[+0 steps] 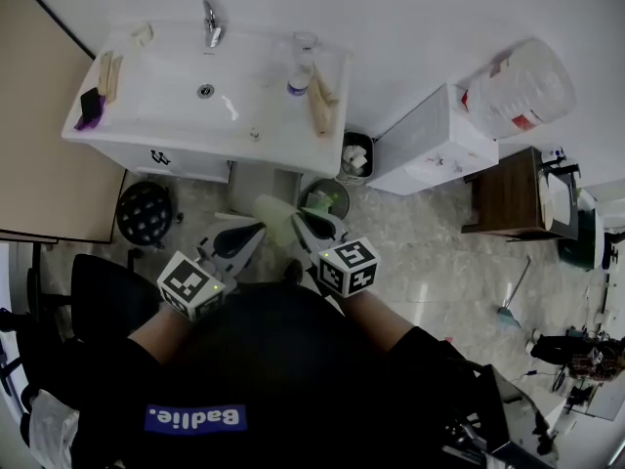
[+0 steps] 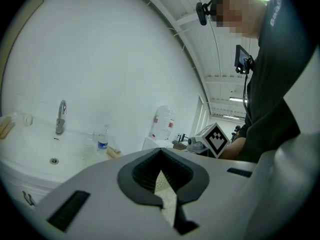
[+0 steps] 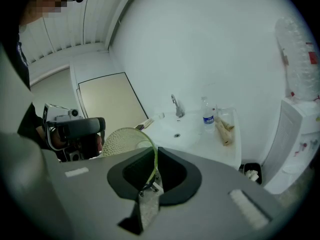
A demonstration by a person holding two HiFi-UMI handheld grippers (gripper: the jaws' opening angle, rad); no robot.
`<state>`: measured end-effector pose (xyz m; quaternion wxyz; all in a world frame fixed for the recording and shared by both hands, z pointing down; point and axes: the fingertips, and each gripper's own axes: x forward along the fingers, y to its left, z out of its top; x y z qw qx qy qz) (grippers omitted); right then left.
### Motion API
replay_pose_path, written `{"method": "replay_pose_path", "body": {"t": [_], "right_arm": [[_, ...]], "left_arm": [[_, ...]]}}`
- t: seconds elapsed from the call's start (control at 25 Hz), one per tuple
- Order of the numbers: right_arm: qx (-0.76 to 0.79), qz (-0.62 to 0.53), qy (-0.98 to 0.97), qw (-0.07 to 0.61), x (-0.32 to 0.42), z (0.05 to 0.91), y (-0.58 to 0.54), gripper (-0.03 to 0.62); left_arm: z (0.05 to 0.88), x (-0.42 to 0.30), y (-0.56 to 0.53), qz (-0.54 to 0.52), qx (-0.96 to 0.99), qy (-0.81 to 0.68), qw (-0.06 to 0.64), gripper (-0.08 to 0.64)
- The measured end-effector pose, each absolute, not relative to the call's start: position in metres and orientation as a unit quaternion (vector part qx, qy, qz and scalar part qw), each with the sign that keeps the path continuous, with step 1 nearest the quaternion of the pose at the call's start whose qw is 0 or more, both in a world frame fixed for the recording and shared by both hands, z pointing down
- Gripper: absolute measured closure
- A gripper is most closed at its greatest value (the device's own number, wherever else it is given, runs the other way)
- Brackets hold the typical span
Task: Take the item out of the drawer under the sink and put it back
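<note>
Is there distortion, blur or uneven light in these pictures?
Left gripper view: fisheye, dark corners, ceiling lines bent. Right gripper view: same fisheye; sieve slightly soft. Head view: sink bright, the person's dark top loses detail.

Head cam overhead; all (3) share sink (image 1: 244, 76).

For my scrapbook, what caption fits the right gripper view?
Right gripper pinching a green strainer by its rim, white sink ahead.

Strainer (image 3: 121, 140) partly behind right tool (image 3: 154, 182), jug (image 3: 300, 54) cropped
</note>
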<state>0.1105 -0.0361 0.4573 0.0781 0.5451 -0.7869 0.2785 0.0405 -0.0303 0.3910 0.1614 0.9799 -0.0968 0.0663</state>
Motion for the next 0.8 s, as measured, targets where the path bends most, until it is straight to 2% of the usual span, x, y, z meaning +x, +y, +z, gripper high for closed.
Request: {"method": "replay_pose_path", "body": {"t": [0.8], "right_arm": [[0.507, 0.318, -0.787, 0.148, 0.097, 0.543, -0.079, 0.571]], "left_arm": [[0.395, 0.023, -0.049, 0.052, 0.973, -0.145, 0.175, 0.568]]}}
